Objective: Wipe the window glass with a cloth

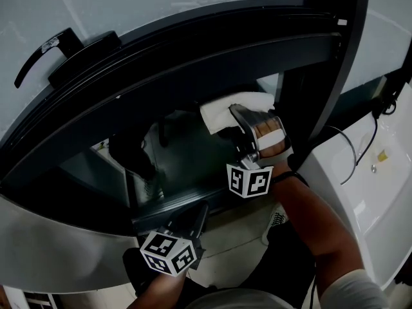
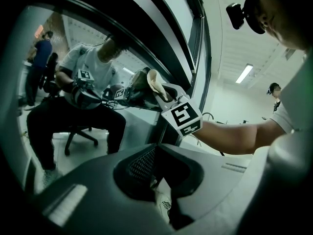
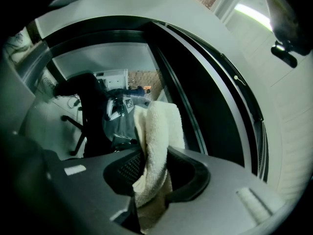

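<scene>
Pinching the white cloth (image 3: 159,131) between its jaws, the right hand-held gripper (image 1: 233,120) holds it against the window glass (image 1: 187,156), close to the dark upright window frame (image 1: 322,76) — the cloth's free end flops over the jaw tips. The left hand-held gripper (image 1: 196,212) hangs lower, beside the frame's bottom rail and well apart from the cloth — its jaws pressed together, nothing between them.

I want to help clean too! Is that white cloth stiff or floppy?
Probably floppy: the cloth bunches and folds where the right gripper pinches it. It looks fluffy like a towel, so it is likely light and easy to grip. Pressed on the window glass, it should squash flat.
</scene>
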Motion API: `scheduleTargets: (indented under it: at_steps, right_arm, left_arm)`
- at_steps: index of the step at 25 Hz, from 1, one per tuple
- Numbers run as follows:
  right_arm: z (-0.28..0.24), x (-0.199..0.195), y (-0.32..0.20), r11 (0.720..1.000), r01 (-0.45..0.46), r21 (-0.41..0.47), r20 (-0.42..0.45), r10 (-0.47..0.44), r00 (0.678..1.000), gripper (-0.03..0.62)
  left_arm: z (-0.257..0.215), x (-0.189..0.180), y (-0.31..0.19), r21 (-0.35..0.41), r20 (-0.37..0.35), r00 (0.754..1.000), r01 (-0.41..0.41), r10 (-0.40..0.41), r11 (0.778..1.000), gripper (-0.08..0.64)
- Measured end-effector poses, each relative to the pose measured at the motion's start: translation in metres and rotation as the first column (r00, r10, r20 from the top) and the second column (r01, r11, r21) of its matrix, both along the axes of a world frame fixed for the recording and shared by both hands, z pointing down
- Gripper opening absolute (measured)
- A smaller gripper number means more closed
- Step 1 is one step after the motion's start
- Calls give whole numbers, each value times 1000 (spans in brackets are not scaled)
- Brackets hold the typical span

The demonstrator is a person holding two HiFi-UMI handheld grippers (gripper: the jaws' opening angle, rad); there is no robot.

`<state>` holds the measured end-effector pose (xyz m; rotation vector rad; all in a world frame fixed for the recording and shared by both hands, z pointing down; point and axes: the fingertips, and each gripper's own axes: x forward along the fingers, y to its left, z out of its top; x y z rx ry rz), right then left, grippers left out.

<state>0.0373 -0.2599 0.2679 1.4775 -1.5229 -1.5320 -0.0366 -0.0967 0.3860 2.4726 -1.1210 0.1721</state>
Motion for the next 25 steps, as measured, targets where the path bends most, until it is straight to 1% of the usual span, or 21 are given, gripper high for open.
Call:
scheduleTargets:
  at_steps: [15, 25]
  right_arm:
    - [23, -2, 0, 1000, 8, 8, 20, -8, 1000, 104]
    - [47, -2, 0, 1000, 11, -4, -15, -11, 1000, 112]
  left_arm:
    - [12, 1, -8, -20, 8, 1000, -13, 13, 1000, 17]
    - [21, 2, -11, -35, 9, 1000, -8, 8, 999, 17]
